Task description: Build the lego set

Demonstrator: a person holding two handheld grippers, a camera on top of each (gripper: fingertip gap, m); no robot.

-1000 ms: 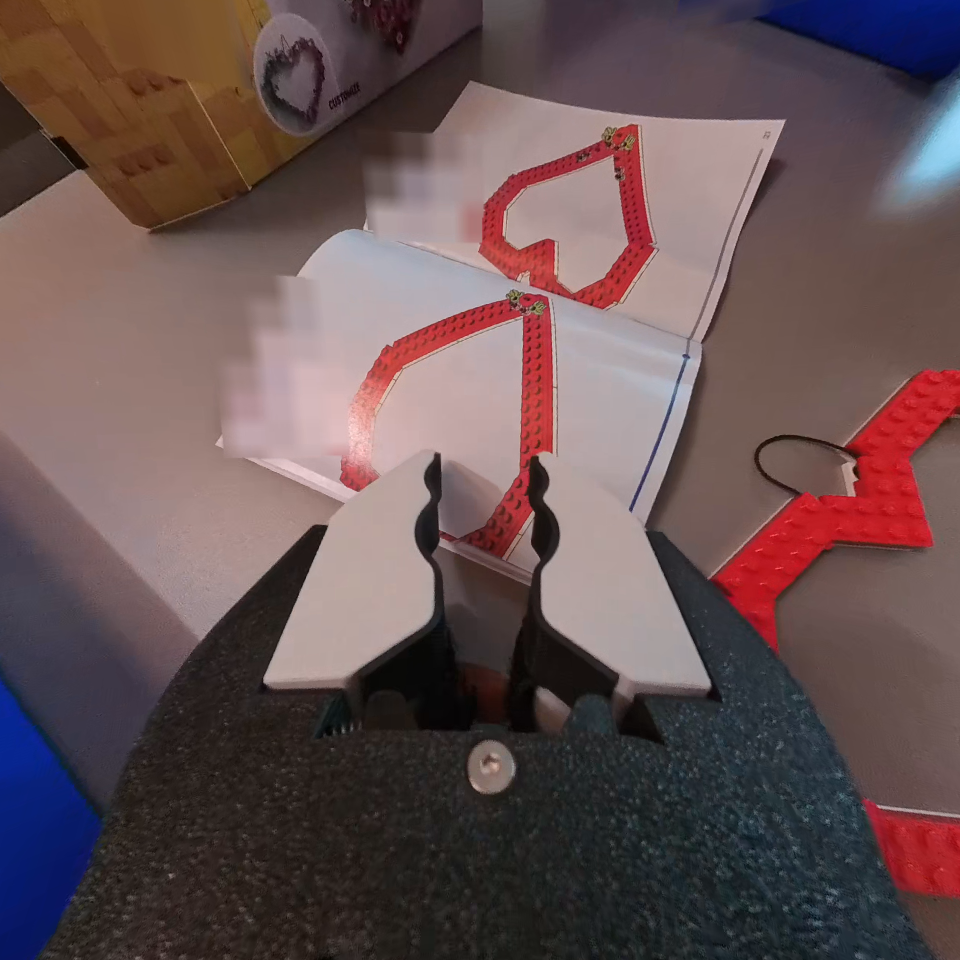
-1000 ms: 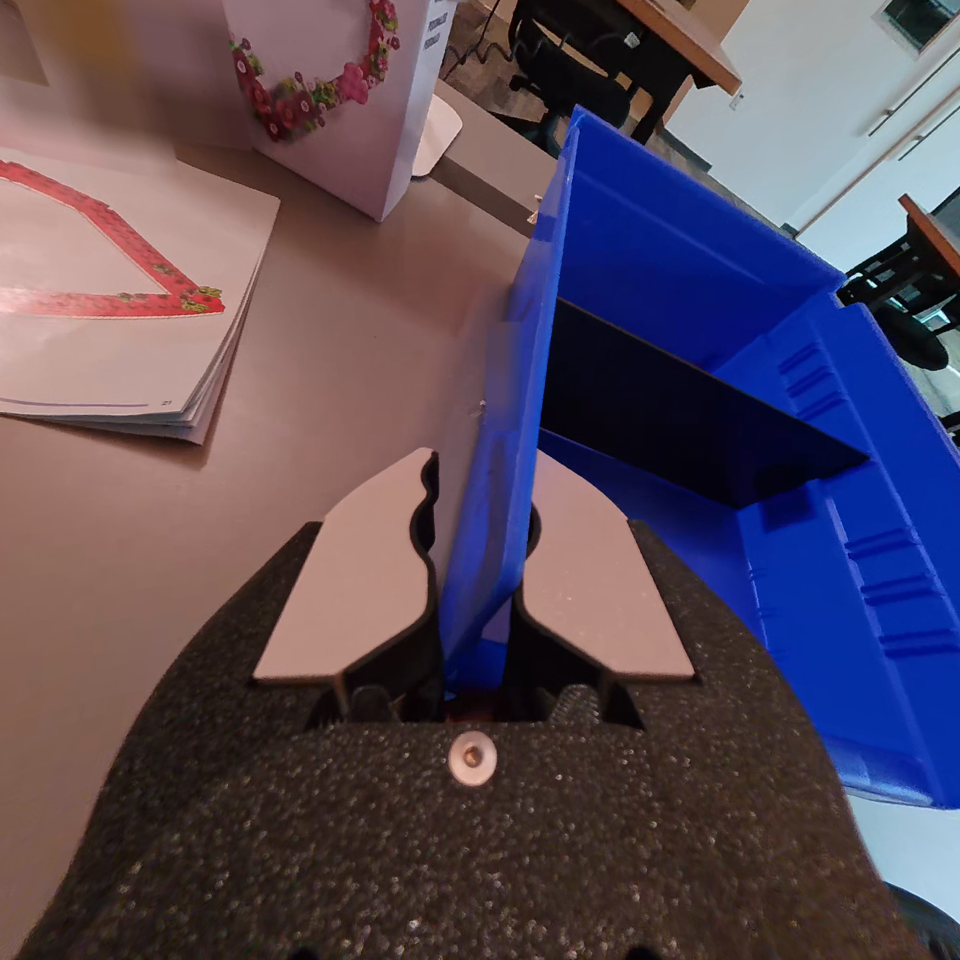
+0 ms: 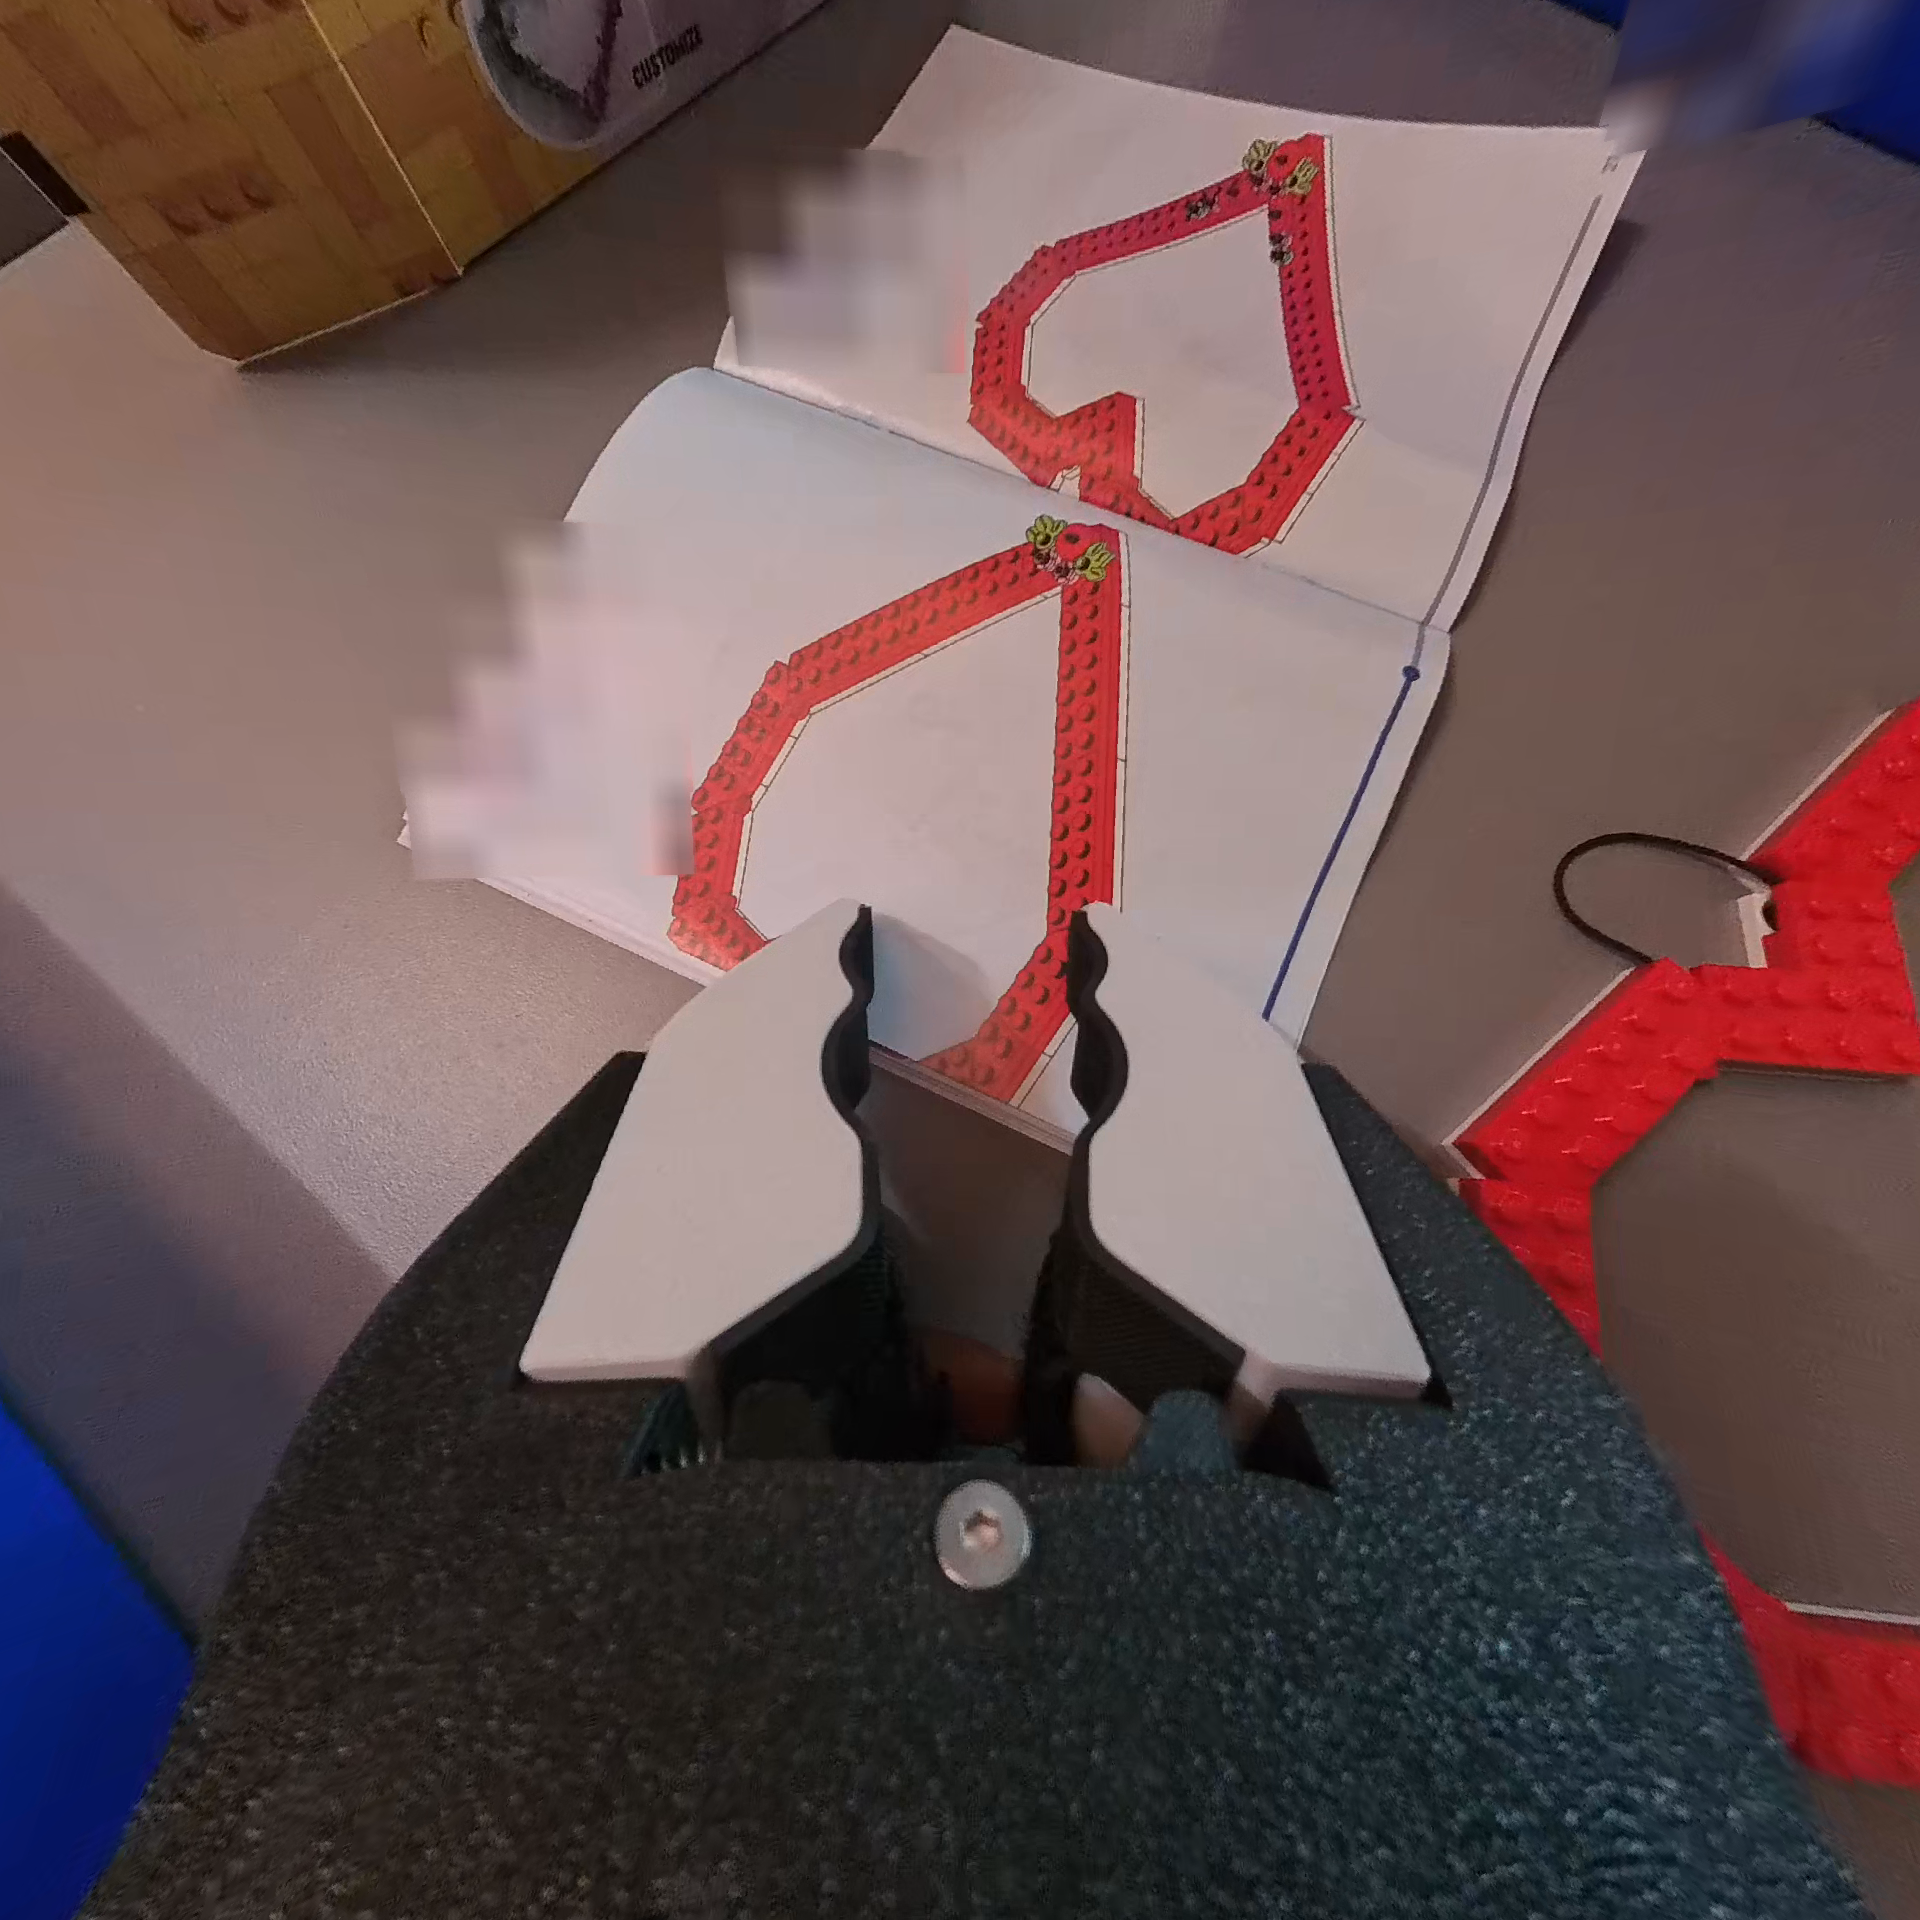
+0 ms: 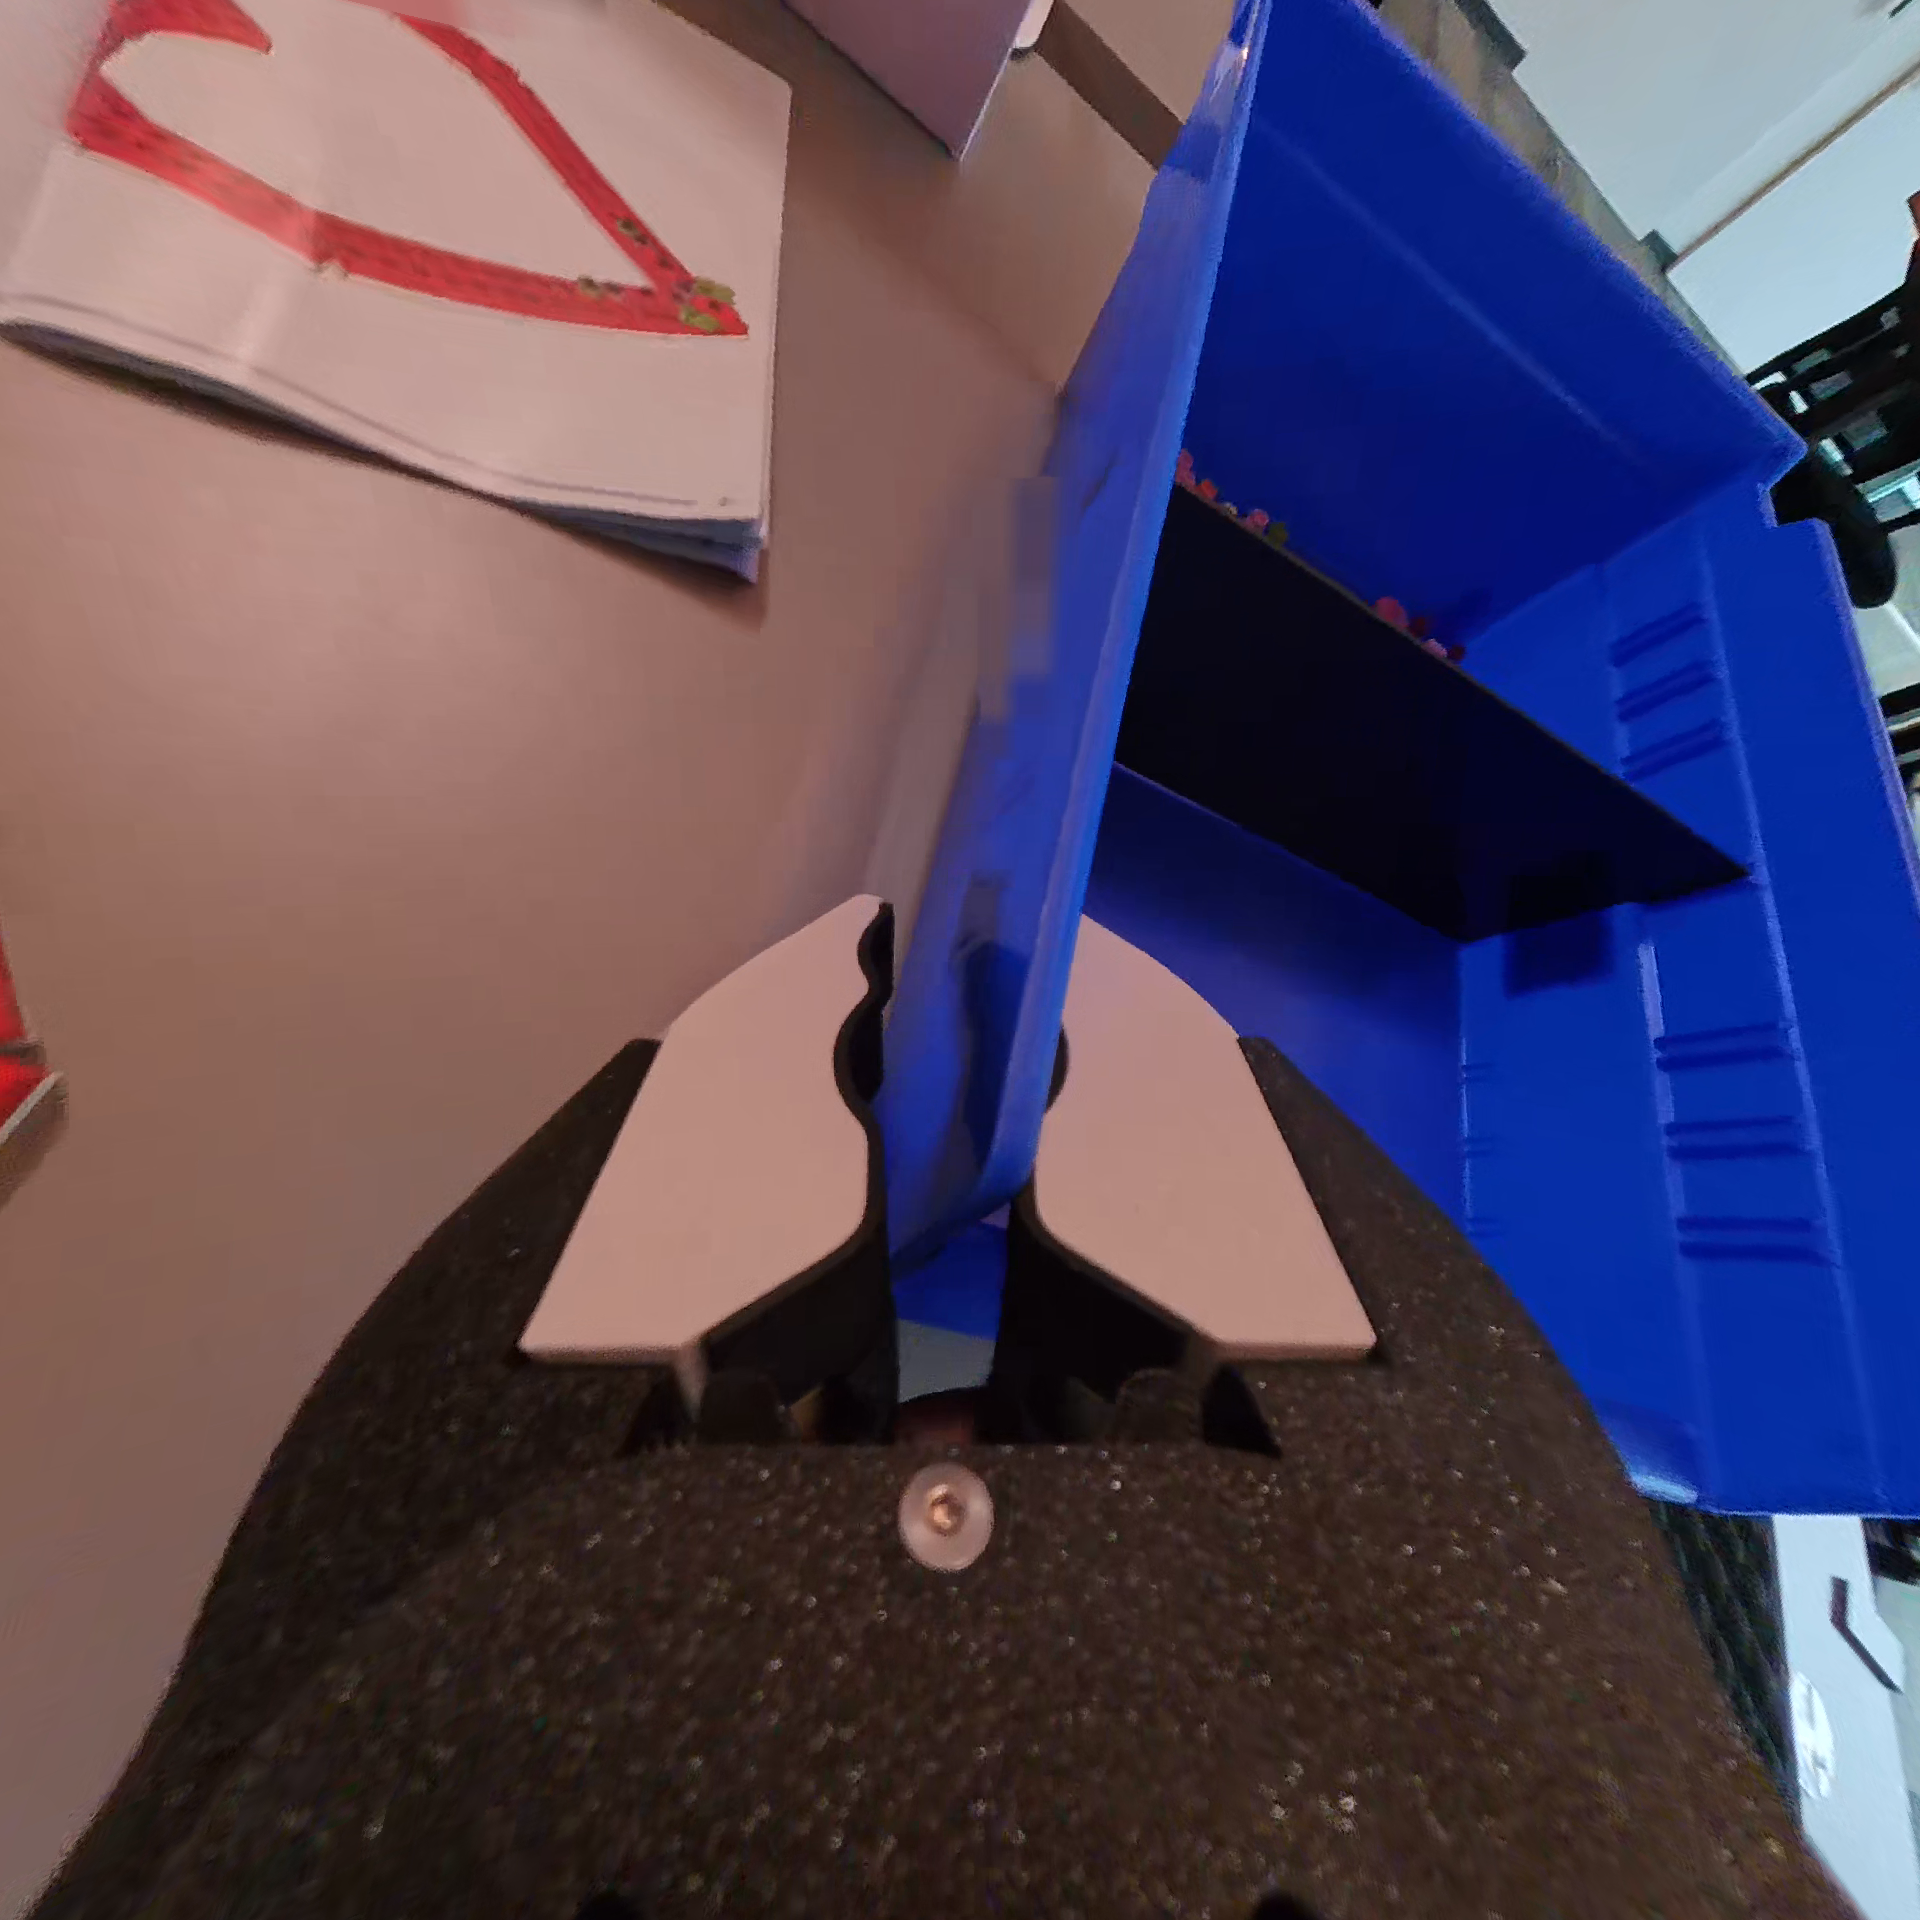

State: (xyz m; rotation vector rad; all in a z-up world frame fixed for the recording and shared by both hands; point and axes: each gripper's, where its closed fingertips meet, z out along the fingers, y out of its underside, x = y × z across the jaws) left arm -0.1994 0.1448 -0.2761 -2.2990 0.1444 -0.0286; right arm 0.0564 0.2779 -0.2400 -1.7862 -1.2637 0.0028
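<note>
My left gripper is open and empty, hovering over the near edge of the open instruction booklet, which shows red heart outlines. The red heart-shaped Lego frame lies on the table to its right, with a black cord loop at its notch. My right gripper is shut on the near side wall of the blue bin, which is tilted. Small coloured Lego pieces show behind the bin's black divider. The booklet also shows in the right wrist view.
The Lego set box stands at the back left of the grey table; its pale side shows in the right wrist view. A blue object sits at the lower left. Chairs and desks stand beyond the bin.
The right gripper has lifted and tilted the blue bin, and small pieces now show behind the divider. The left gripper has barely moved.
</note>
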